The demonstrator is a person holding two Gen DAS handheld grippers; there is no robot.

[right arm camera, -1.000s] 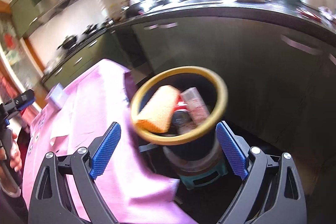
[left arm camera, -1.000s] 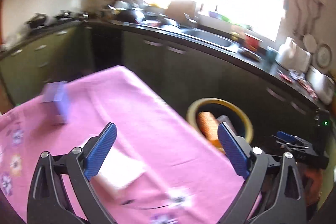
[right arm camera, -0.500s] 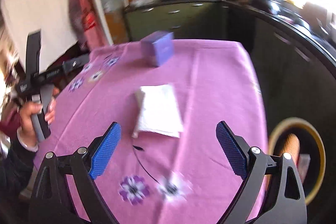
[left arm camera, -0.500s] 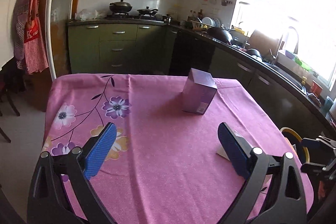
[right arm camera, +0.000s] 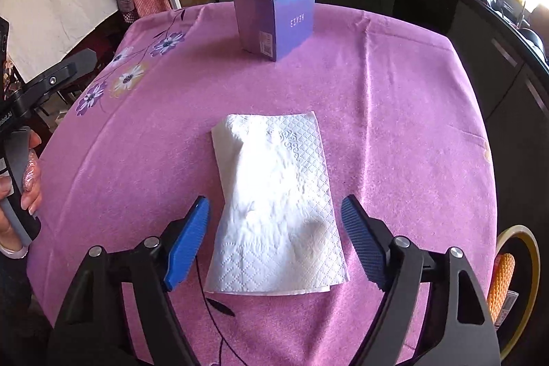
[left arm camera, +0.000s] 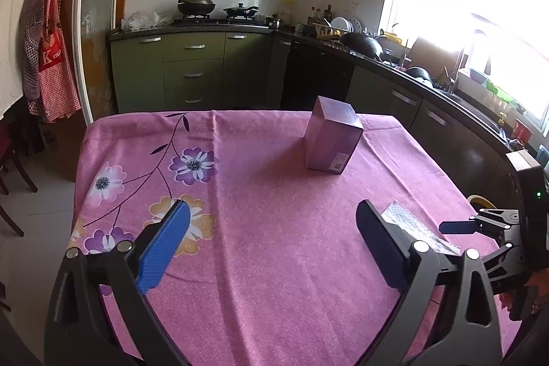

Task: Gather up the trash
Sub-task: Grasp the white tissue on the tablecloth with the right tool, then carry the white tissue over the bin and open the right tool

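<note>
A white folded paper napkin (right arm camera: 274,204) lies flat on the pink tablecloth (right arm camera: 394,126). My right gripper (right arm camera: 274,239) hovers just over its near half, the blue pads either side of it and apart from it, the jaws closing. A purple box (right arm camera: 276,18) stands upright at the far end of the table; the left wrist view shows that box (left arm camera: 332,134) too. My left gripper (left arm camera: 271,249) is open over bare cloth, nothing between its pads. The napkin (left arm camera: 408,223) peeks out behind its right finger, beside the right gripper's body.
A yellow-rimmed trash bin (right arm camera: 521,280) with an orange item inside stands on the floor off the table's right edge. Green kitchen cabinets (left arm camera: 192,71) and a dark counter with a sink run behind and to the right. A person's hand (right arm camera: 24,191) holds the left gripper's handle.
Both grippers swung away from the bin toward the table. The right one came forward and down over the napkin, and its jaws narrowed. The left has held still for the last half second.
</note>
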